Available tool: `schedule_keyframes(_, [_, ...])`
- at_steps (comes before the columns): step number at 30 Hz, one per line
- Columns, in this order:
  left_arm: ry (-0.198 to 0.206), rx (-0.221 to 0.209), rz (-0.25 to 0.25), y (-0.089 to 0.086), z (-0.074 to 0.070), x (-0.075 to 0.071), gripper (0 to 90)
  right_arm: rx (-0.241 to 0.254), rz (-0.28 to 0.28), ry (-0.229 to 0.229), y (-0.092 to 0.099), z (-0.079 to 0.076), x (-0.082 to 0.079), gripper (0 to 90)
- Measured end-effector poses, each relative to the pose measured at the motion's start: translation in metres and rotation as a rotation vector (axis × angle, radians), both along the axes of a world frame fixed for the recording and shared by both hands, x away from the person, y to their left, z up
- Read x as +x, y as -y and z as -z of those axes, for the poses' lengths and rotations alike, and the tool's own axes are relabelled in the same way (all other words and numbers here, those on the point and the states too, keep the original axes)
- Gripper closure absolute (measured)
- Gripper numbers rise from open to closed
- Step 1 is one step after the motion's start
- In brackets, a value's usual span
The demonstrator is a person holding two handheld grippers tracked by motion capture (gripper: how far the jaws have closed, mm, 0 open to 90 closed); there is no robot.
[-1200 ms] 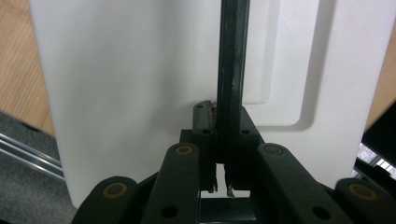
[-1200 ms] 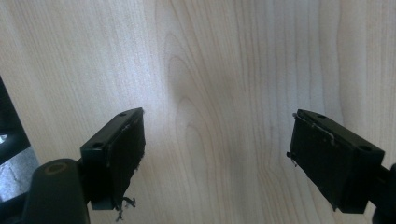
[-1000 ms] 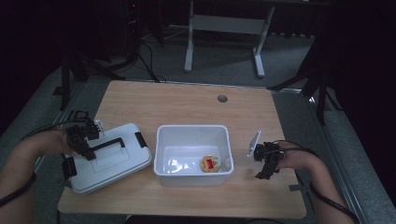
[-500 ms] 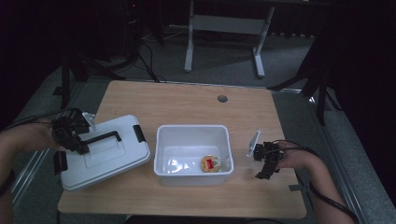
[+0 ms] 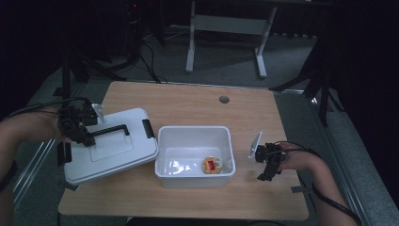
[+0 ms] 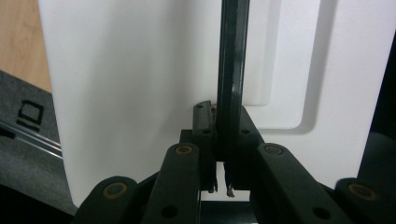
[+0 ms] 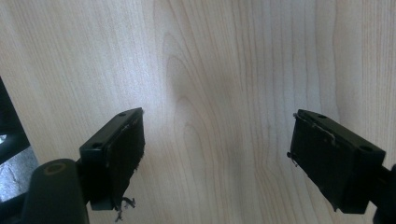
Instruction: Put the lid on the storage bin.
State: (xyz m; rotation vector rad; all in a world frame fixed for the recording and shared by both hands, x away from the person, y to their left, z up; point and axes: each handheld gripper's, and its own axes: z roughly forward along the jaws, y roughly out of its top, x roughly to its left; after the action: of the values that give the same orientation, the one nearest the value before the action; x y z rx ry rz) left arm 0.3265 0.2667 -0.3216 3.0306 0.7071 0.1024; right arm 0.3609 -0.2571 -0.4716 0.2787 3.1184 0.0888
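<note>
Lid (image 5: 110,150) has slid left since a second ago, hanging off the table (image 5: 188,101) edge, left gripper (image 6: 222,140) pinching its black handle (image 5: 110,130), which runs lengthwise toward the bin (image 5: 195,176) just right. Right gripper (image 7: 217,158) hovers spread wide over bare wood beside the bin; round red-labelled item (image 5: 212,165) inside, print unreadable.

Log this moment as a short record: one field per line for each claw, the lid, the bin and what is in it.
left claw: shut on the lid's black handle
right claw: open, nothing between its jaws, over bare table
lid: white, left of the bin, overhanging the table's left edge
bin: white, open, mid-table
contents: one small round yellow and red item near the bin's front right corner
</note>
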Motion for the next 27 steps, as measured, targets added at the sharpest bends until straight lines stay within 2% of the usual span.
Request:
schedule_keyframes(4, [0.001,0.000,0.029,0.013,-0.010,0.004,83.4,0.000,-0.002,0.004,0.000,-0.001,0.000,17.4])
schedule_keyframes(8, [0.006,0.021,0.055,0.028,-0.017,0.007,83.4,0.002,0.000,0.002,0.000,-0.002,0.000,17.4])
schedule_keyframes(11, [0.001,0.014,0.074,0.040,-0.020,0.010,83.4,0.006,-0.003,0.003,0.000,-0.002,0.000,17.4])
schedule_keyframes(19, [-0.005,0.000,0.147,0.073,-0.016,0.019,83.4,0.005,-0.002,0.006,0.003,-0.003,-0.001,17.4])
schedule_keyframes(22, [-0.003,-0.023,0.166,0.085,-0.014,0.022,83.4,0.006,-0.002,0.007,0.003,-0.003,-0.001,17.4])
schedule_keyframes(27, [-0.001,-0.039,0.204,0.105,-0.012,0.027,83.4,0.006,0.003,0.004,0.004,-0.001,-0.001,17.4])
